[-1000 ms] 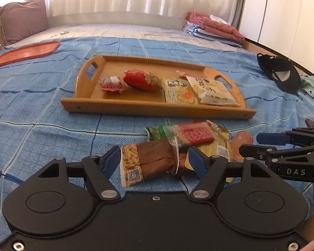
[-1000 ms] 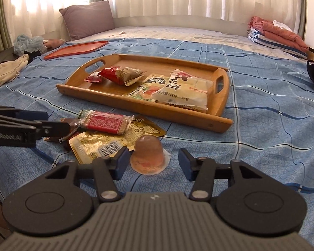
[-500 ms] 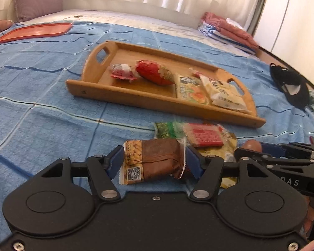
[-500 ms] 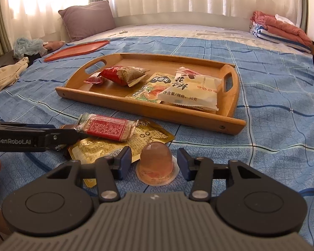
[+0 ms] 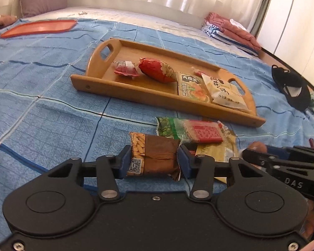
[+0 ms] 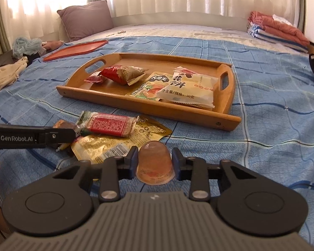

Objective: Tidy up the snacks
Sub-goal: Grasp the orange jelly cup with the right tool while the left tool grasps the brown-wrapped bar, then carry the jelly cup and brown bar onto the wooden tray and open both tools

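Bed (image 6: 272,104), wooden tray (image 6: 178,113), then snacks: a brown packet (image 5: 157,156) is clamped by the left gripper (image 5: 152,161), a jelly cup (image 6: 155,165) by the right gripper (image 6: 155,163). Both should be lifted level and carried clear of the tray wall.

A smooth wooden tray (image 6: 123,102), glossy foil wrappers (image 6: 112,124) and a matt woven bedcover (image 6: 272,113) are seen.

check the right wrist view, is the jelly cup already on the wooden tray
No, the jelly cup sits on the blue bedspread between the right tongs, well short of the wooden tray.
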